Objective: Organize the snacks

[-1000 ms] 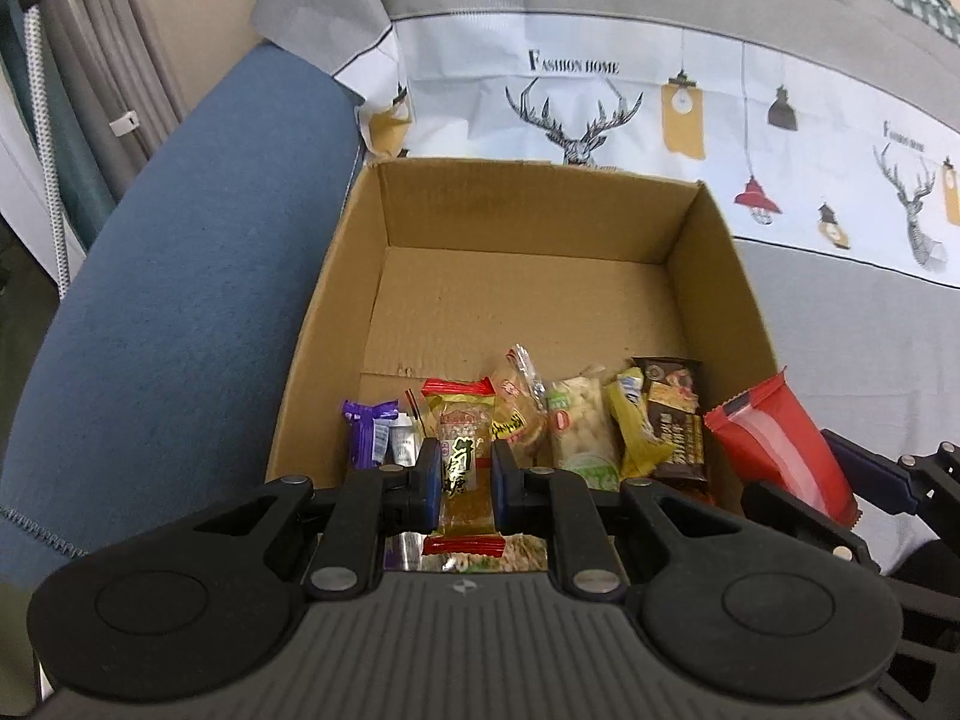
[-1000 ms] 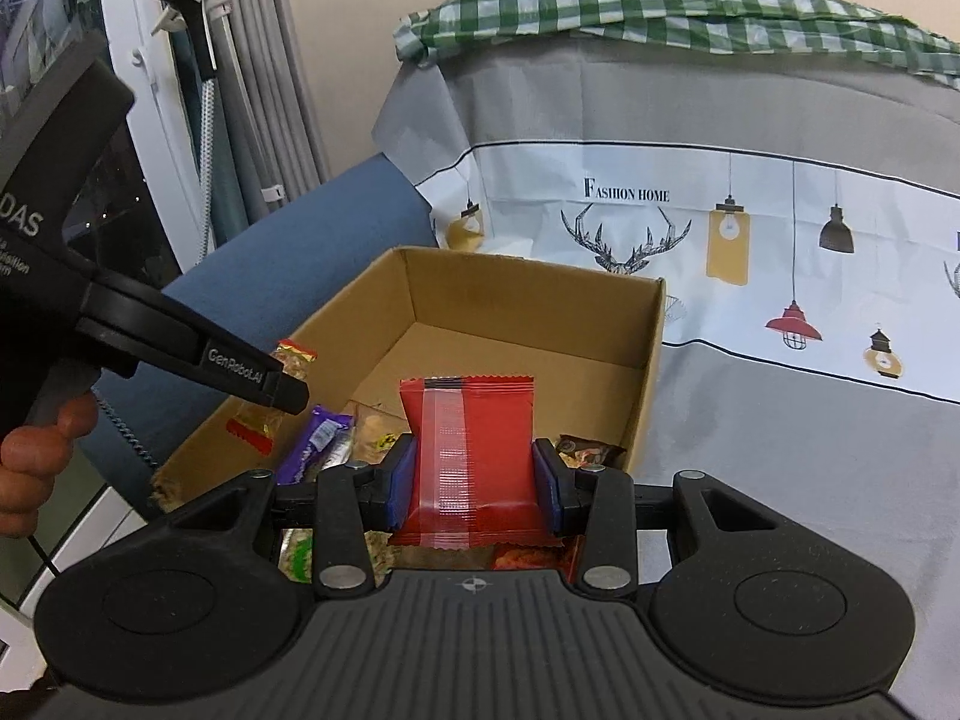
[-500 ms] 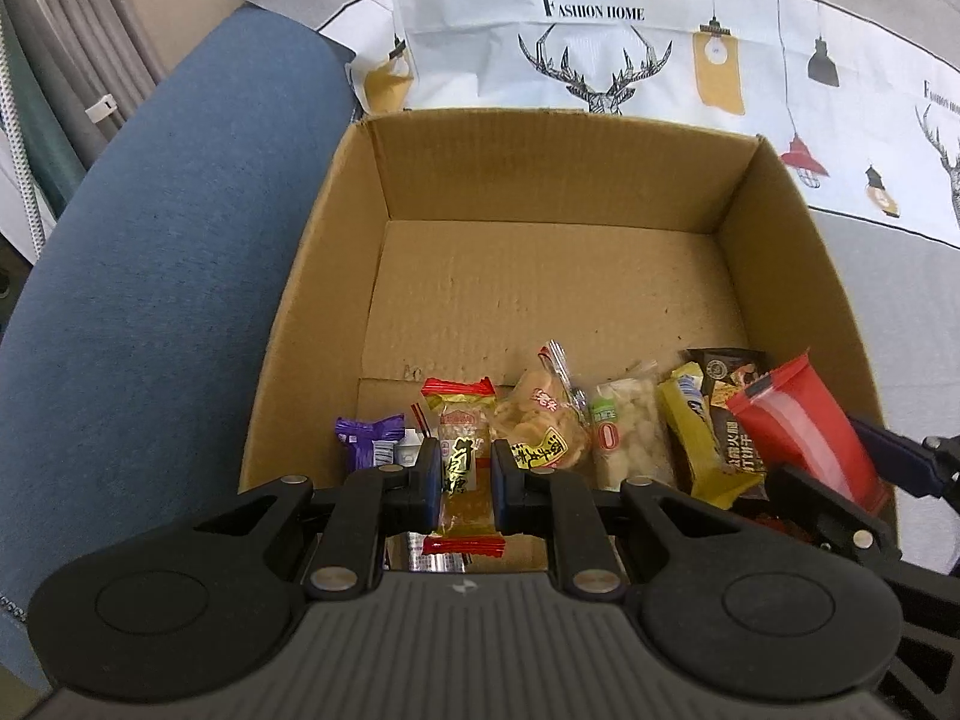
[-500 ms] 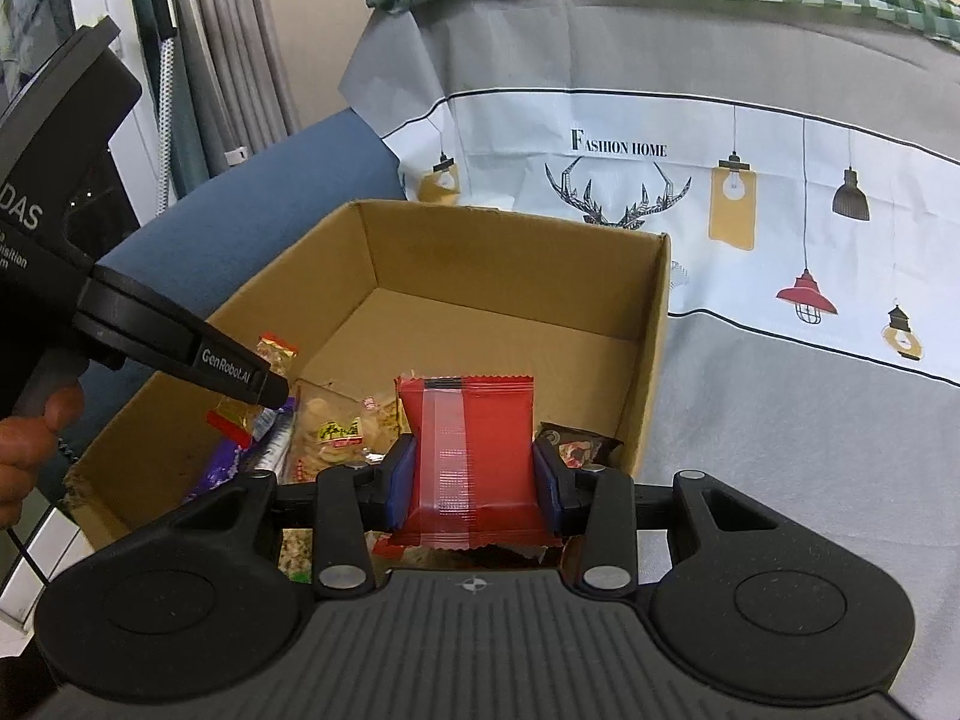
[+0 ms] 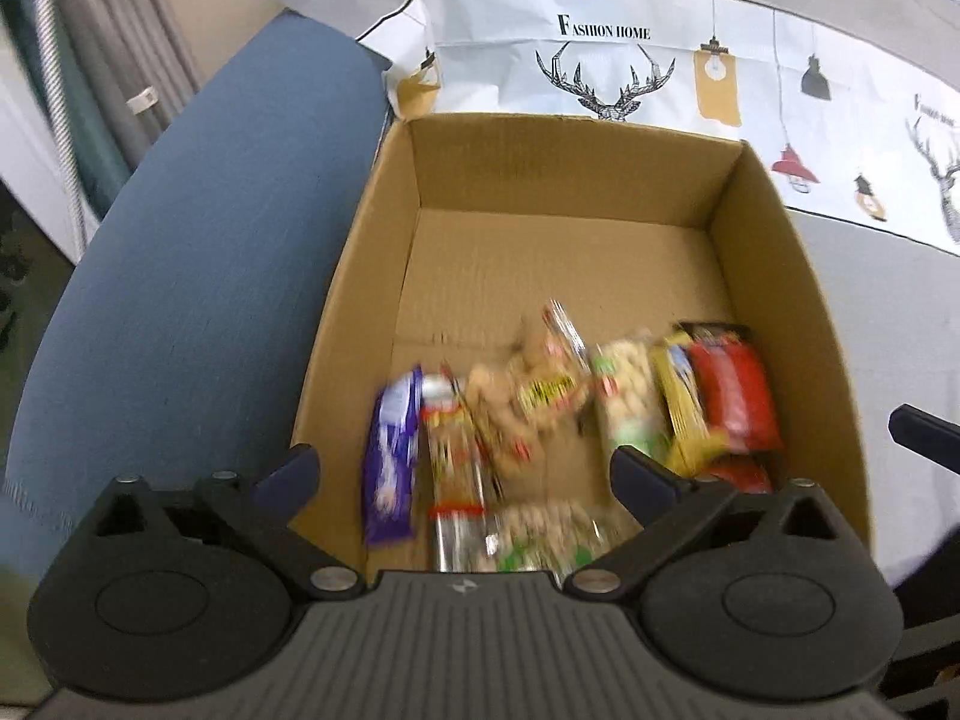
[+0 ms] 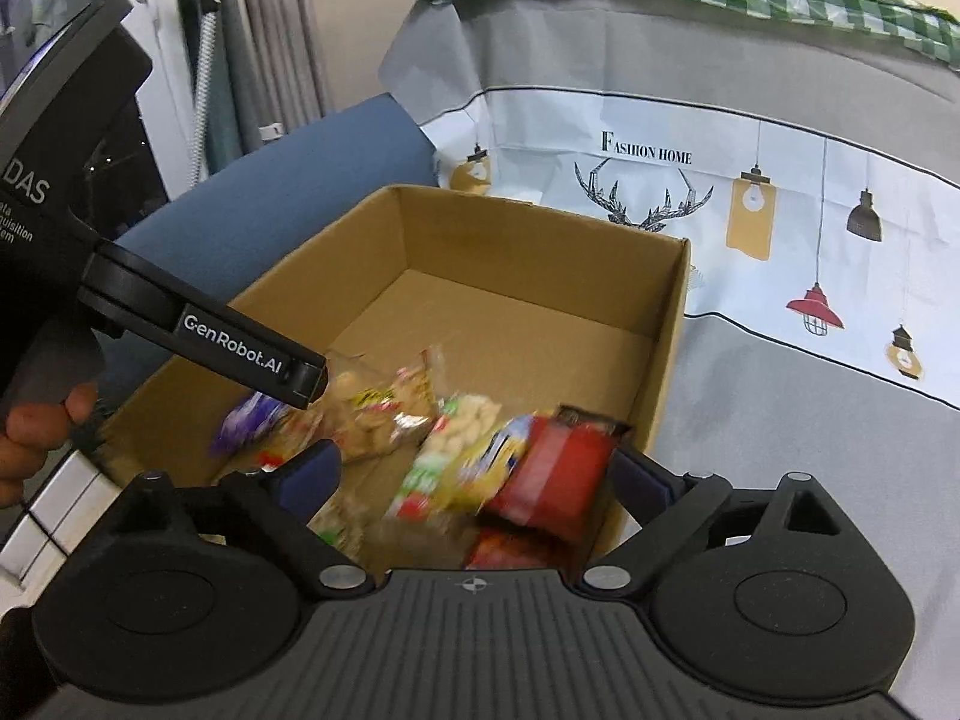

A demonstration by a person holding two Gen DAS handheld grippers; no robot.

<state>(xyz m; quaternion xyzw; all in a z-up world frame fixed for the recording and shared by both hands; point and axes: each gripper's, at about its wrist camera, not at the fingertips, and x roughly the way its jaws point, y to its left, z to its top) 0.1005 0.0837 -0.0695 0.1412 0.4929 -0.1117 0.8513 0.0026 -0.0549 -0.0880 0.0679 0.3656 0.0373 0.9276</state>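
A square cardboard box [image 5: 384, 228] with plain corrugated walls sits on a grey cloth [image 5: 888, 312] printed with deer heads and hanging lamps; a blue fabric cushion [image 5: 198, 252] runs along the box's left wall. The far half of the box floor is bare. Crinkly snack packets lie in a row along the near edge, blurred by motion.

From the box's near-left corner: a slim purple wrapper [image 5: 390, 456], then a narrow clear packet with red bands [image 5: 453, 468], a puffy transparent bag of pale snacks [image 5: 528, 390], a clear bag of white pieces with green print [image 5: 627, 402], a yellow wrapper [image 5: 681, 414], and a glossy red packet [image 5: 735, 396] against the right wall.

The left gripper [image 5: 465, 471] has black arms and dark blue pads. Its jaws have just been opening and now stand wide above the near-left packets, pressing nothing. The right gripper [image 6: 480, 474], of the same build, has also just been opening; the red packet [image 6: 552, 474] lies tilted between its spread pads, no longer pinched. A person's fingers [image 6: 36, 426] show at the left edge of the right view.
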